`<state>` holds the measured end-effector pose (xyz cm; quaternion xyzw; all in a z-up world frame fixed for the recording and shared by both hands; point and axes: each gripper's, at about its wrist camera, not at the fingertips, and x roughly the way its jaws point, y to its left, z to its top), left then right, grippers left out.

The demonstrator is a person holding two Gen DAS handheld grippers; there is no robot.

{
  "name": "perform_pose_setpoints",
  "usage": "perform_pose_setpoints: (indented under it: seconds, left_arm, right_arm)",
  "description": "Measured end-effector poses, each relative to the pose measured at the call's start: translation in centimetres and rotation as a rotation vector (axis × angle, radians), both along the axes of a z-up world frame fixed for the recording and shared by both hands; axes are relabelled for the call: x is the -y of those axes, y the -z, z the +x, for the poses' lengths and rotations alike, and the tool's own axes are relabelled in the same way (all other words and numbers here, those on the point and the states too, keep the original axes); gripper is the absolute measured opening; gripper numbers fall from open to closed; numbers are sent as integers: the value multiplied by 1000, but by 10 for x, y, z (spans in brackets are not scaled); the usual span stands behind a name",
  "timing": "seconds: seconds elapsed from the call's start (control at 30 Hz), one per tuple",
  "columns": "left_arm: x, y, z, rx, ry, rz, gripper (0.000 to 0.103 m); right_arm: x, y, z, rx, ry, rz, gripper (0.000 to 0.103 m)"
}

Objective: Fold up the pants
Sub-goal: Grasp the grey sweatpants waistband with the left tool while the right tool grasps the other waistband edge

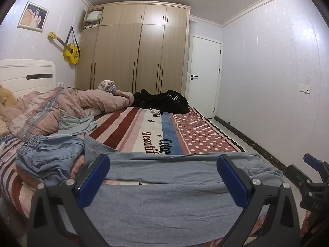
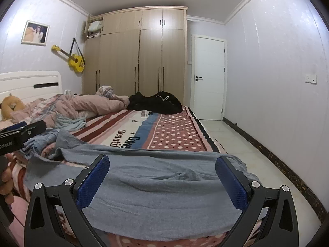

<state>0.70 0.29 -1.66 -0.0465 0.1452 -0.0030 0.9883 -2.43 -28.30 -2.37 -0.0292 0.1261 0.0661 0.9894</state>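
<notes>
Grey-blue pants (image 1: 164, 197) lie spread across the near edge of the bed, also in the right wrist view (image 2: 160, 187). My left gripper (image 1: 163, 162) is open just above the pants, holding nothing. My right gripper (image 2: 162, 162) is open above the pants toward their right end, empty. The right gripper shows at the right edge of the left wrist view (image 1: 312, 177); the left gripper shows at the left edge of the right wrist view (image 2: 20, 131).
A striped and dotted bedspread (image 1: 185, 131) covers the bed. Denim shorts (image 1: 49, 154), a pale green garment (image 1: 78, 123), a pink duvet (image 1: 72, 103) and black clothes (image 1: 162, 100) lie on it. The tiled floor (image 2: 246, 144), a door and a wardrobe lie beyond.
</notes>
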Motion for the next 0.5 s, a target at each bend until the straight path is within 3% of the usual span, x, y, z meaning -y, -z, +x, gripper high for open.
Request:
perform_pose_setpoints:
  seconds: [0.33,0.5]
  left_arm:
    - [-15,10,7,-26,-36,-21,102]
    - [-57,39,11,-70,-132,-136,102]
  right_arm:
    - [7,18,17,-70,-9,56,103]
    - [19,43,38,-146,4,114,102]
